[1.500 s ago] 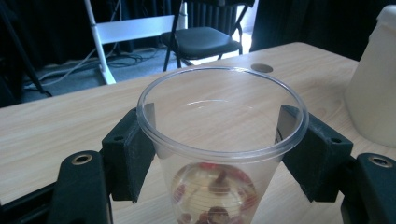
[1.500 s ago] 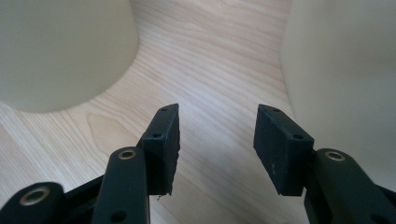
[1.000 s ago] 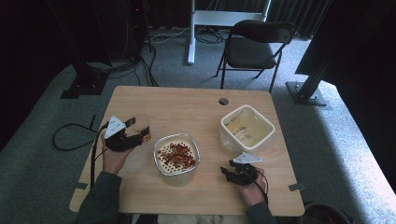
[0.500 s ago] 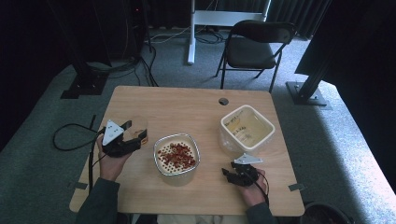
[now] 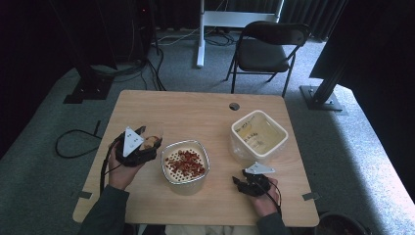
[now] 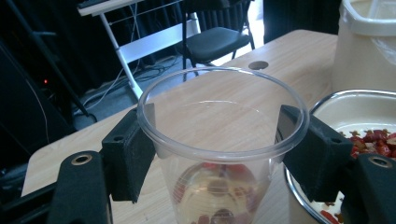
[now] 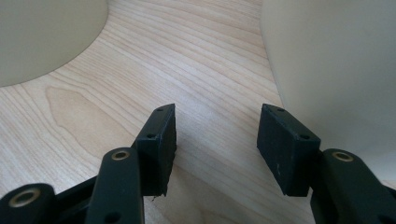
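My left gripper [image 5: 145, 145] is shut on a clear plastic cup [image 5: 151, 141] at the table's left, just left of the bowl. In the left gripper view the black pads [image 6: 128, 156] press both sides of the cup [image 6: 215, 186] below its rim, and a few red pieces lie in its bottom. A metal-rimmed bowl [image 5: 169, 171] holding red bits stands at the table's middle, its rim [image 6: 336, 95] next to the cup. My right gripper [image 5: 243, 184] rests open on the table right of the bowl, its gap [image 7: 224, 140] holding nothing but bare wood.
A white square container [image 5: 281, 139] stands behind the right gripper, its wall [image 7: 336, 60] close on the right; the bowl's side [image 7: 42, 32] is to the left. A round hole [image 5: 234, 106] is near the table's far edge. A chair [image 5: 266, 46] stands beyond.
My left gripper has shifted slightly right toward the bowl with the cup in it. The right gripper has barely moved.
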Tool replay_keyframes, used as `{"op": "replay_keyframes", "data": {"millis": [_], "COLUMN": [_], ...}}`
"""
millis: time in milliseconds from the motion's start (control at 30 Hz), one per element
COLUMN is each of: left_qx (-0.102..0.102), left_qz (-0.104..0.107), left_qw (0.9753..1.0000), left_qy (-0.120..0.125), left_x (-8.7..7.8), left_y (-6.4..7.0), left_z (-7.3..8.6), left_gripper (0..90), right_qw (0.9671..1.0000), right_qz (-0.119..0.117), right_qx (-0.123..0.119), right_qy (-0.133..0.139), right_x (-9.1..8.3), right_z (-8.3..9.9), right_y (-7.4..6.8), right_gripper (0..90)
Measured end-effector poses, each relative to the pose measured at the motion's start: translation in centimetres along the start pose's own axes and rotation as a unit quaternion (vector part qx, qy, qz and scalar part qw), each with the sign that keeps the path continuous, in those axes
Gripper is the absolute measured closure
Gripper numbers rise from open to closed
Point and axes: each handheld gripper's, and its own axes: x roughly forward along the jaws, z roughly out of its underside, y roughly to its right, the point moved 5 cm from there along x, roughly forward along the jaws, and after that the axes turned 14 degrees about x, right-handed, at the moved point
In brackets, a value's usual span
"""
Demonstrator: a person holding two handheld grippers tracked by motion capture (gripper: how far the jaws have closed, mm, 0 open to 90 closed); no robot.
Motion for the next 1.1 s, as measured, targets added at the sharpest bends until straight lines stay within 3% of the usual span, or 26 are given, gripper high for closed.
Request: {"op": "replay_keyframes", "data": {"millis": [267, 567, 667, 767, 833, 900, 933, 967, 1033, 1067, 1100], "left_qx": [0.049, 0.13, 0.164, 0.183, 0.203, 0.213, 0.213, 0.227, 0.244, 0.26, 0.268], "left_qz": [0.013, 0.004, -0.009, -0.019, -0.028, -0.033, -0.033, -0.04, -0.046, -0.051, -0.052], "left_qw": [0.9987, 0.9916, 0.9865, 0.983, 0.9787, 0.9763, 0.9763, 0.9725, 0.9679, 0.9631, 0.9608], "left_qy": [-0.002, -0.002, -0.006, -0.01, -0.015, -0.02, -0.02, -0.032, -0.04, -0.046, -0.048], "left_x": [0.0, 0.1, 0.1, 0.0, -0.1, -0.1, -0.1, 0.0, 0.1, 0.0, 0.0], "left_y": [1.0, 1.2, 1.3, 1.5, 1.8, 2.0, 2.0, 2.3, 2.6, 2.8, 2.9], "left_z": [-0.7, -2.1, -2.3, -2.5, -2.5, -2.6, -2.6, -2.6, -2.7, -2.8, -2.9], "left_gripper": [30.7, 30.7, 30.7, 30.7, 30.7, 30.7, 30.7, 30.7, 30.8, 30.8, 30.8], "right_qw": [1.0, 1.0, 1.0, 1.0, 1.0, 1.0, 1.0, 1.0, 1.0, 1.0, 1.0], "right_qz": [0.003, 0.002, 0.002, 0.002, 0.002, 0.002, 0.002, 0.002, 0.002, 0.002, 0.002], "right_qx": [-0.003, -0.003, -0.002, -0.002, -0.001, -0.002, -0.002, -0.002, -0.003, -0.002, -0.003], "right_qy": [0.003, 0.004, 0.003, 0.003, 0.004, 0.003, 0.003, 0.003, 0.004, 0.003, 0.003], "right_x": [0.0, 0.1, 0.1, 0.1, 0.1, 0.1, 0.1, 0.1, 0.1, 0.1, 0.1], "right_z": [0.0, 0.0, 0.0, 0.0, 0.0, 0.0, 0.0, 0.0, 0.0, 0.0, 0.0], "right_y": [0.0, 0.0, 0.0, 0.0, 0.0, 0.0, 0.0, 0.0, 0.0, 0.0, 0.0], "right_gripper": [46.6, 46.5, 46.6, 46.6, 46.5, 46.6, 46.6, 46.6, 46.6, 46.6, 46.6]}}
